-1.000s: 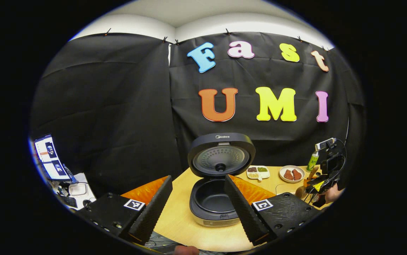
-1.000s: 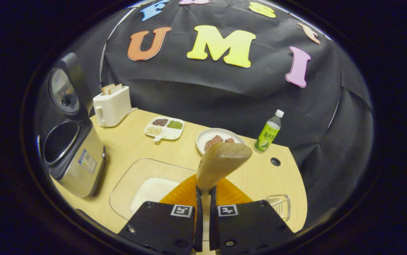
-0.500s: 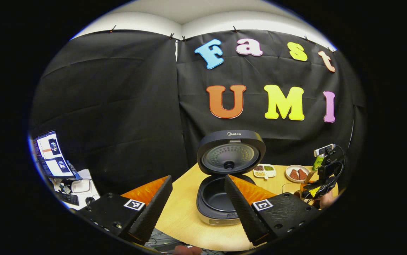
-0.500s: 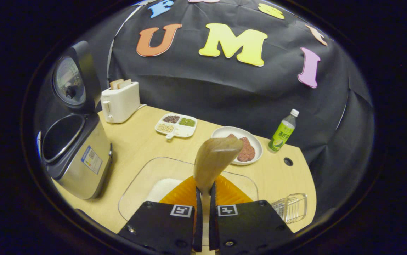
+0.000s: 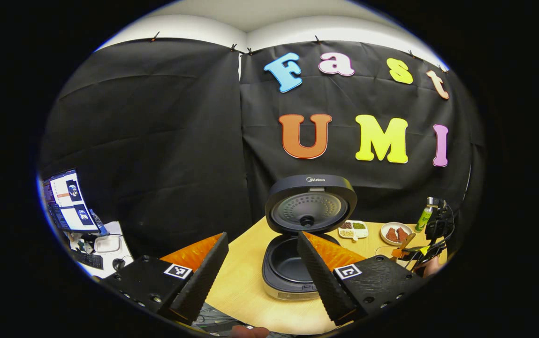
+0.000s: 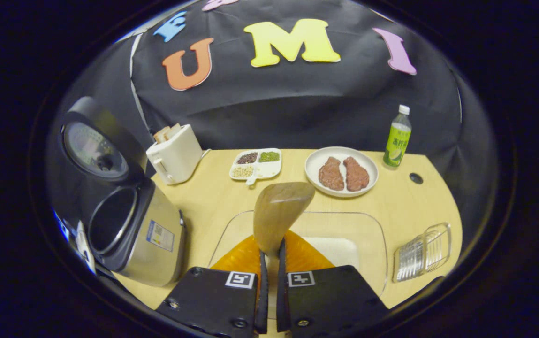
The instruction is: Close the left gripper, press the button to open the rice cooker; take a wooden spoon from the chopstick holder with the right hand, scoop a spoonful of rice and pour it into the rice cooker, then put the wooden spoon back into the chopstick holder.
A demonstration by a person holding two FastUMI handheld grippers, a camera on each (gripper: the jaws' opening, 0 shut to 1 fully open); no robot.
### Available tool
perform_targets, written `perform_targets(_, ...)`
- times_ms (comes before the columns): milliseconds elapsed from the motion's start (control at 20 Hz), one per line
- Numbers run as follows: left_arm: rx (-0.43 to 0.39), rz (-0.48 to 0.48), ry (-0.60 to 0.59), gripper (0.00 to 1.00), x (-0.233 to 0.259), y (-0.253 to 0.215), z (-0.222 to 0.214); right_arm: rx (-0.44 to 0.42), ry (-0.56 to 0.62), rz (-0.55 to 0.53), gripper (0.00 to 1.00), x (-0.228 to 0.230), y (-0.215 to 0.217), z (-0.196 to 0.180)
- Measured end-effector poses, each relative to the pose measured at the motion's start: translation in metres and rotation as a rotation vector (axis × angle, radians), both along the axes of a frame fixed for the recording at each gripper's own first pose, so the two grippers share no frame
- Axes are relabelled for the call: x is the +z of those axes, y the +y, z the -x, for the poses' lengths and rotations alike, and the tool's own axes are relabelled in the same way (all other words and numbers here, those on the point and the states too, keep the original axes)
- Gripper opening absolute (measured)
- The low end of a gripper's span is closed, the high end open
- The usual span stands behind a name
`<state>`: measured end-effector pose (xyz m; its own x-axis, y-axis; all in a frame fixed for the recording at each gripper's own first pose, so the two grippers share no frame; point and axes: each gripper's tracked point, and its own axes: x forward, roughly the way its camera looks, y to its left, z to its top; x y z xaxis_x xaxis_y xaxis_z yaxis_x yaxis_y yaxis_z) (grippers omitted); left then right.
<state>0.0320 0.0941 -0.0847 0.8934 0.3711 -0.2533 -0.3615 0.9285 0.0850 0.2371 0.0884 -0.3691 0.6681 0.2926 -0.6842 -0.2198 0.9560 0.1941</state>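
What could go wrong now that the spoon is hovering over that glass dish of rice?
The right gripper pinches the wooden spoon only at its narrow handle, so it might twist while digging into the rice. The glass dish looks light and could slide. Rice may also spill on the table on the way to the open rice cooker.

One rice cooker [image 6: 133, 230], one wooden spoon [image 6: 276, 213], one clear rice tray [image 6: 372, 234], one clear chopstick holder [image 6: 423, 252]. One toaster [image 6: 175, 152], one divided dish [image 6: 256, 164] with three fillings, one plate [image 6: 316, 162] bearing two meat pieces [image 6: 349, 173], one green bottle [image 6: 397, 138]. Two screens [image 5: 67, 202].
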Motion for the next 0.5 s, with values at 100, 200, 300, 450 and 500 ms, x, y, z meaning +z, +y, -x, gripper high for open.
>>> perform_targets(100, -0.004, -0.001, 0.001, 0.95, -0.001, -0.002, 0.0, -0.015, 0.033, -0.065, 0.12, 0.001, 0.006, 0.001)
perform_targets(200, -0.01, 0.001, -0.001, 0.95, 0.0, -0.007, -0.001, -0.035, 0.053, -0.114, 0.13, 0.001, 0.004, -0.001)
perform_targets(300, -0.018, 0.003, -0.009, 0.95, 0.002, -0.01, -0.002, -0.063, 0.081, -0.19, 0.13, 0.0, 0.001, -0.004)
perform_targets(450, -0.026, 0.007, -0.002, 0.95, 0.0, -0.015, -0.003, -0.141, 0.137, -0.311, 0.13, -0.003, -0.013, -0.007)
perform_targets(500, -0.032, 0.01, 0.0, 0.95, 0.0, -0.018, -0.004, -0.164, 0.148, -0.342, 0.13, -0.004, -0.02, -0.006)
